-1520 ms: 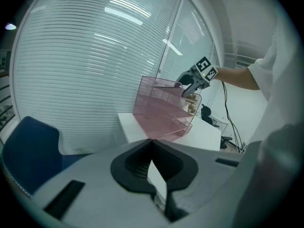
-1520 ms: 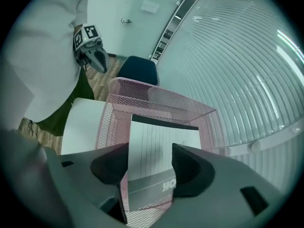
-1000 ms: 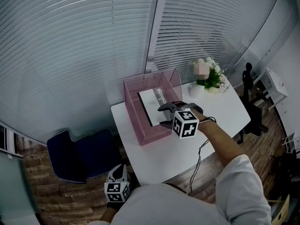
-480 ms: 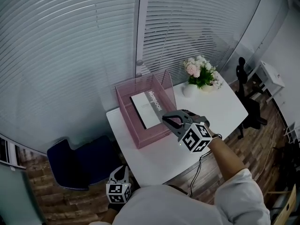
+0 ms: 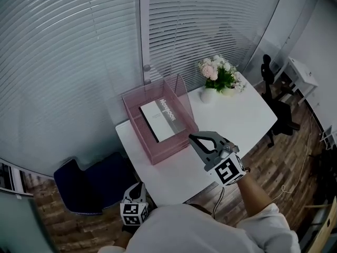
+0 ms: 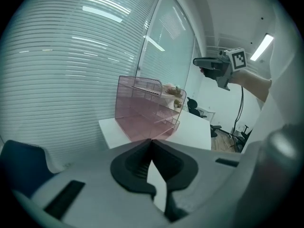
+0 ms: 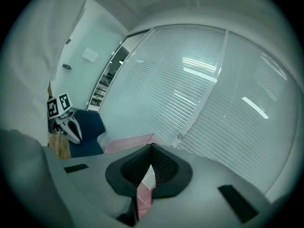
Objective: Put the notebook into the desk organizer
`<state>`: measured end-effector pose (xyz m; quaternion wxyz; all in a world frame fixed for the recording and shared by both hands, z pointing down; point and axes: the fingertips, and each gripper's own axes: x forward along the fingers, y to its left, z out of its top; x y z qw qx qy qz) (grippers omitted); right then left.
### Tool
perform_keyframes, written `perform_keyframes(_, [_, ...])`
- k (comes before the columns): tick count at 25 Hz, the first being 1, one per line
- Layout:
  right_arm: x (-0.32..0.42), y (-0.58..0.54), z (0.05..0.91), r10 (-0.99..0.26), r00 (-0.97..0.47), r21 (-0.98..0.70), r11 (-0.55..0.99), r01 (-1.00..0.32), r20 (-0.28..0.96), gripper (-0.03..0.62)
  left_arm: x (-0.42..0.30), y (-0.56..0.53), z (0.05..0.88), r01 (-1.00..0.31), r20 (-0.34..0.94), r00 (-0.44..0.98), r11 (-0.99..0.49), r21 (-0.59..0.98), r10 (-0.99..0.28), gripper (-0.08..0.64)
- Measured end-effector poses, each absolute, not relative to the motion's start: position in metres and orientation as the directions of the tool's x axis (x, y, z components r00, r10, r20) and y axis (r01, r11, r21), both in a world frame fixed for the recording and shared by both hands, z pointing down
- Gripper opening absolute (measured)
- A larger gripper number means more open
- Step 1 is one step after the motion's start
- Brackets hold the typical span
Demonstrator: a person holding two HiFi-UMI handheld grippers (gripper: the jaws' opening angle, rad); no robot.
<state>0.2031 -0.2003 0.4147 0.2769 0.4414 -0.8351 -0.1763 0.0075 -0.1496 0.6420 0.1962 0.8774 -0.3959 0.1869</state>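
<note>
Inside desk organizer (image 5: 171,146), notebook (image 5: 160,119), apart from right fingers (image 5: 200,141)

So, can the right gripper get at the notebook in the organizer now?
Probably yes. The pink mesh organizer is open on top, nothing lies on the notebook, and the right gripper hangs close beside it. Its jaws have just closed on nothing, so they must open first.

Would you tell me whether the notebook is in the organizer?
In: the notebook lies flat inside the walls of the pink organizer.

White table (image 5: 238,116) before slatted blinds (image 5: 63,46); blue chair (image 5: 88,187) on the wooden floor (image 5: 311,168).
</note>
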Motion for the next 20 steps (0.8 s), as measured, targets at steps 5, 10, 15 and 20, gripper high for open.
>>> perform_keyframes(5, [0.215, -0.181, 0.411, -0.877, -0.428, 0.385, 0.481, -0.787, 0.22, 0.012, 0.012, -0.15, 0.637, -0.764, 0.475, 0.619, -0.62, 0.178, -0.626, 0.008])
perform_keyframes(10, [0.23, -0.157, 0.422, -0.903, -0.368, 0.284, 0.42, -0.862, 0.22, 0.012, 0.012, -0.15, 0.631, -0.764, 0.465, 0.618, -0.623, 0.167, -0.634, 0.008])
perform_keyframes(15, [0.243, -0.142, 0.431, -0.921, -0.335, 0.225, 0.375, -0.899, 0.197, 0.014, 0.013, -0.152, 0.629, -0.767, 0.458, 0.614, -0.622, 0.156, -0.642, 0.008])
perform_keyframes(20, [0.25, -0.129, 0.436, -0.94, -0.322, 0.173, 0.337, -0.925, 0.113, 0.012, 0.015, -0.147, 0.624, -0.764, 0.456, 0.616, -0.629, 0.148, -0.642, 0.008])
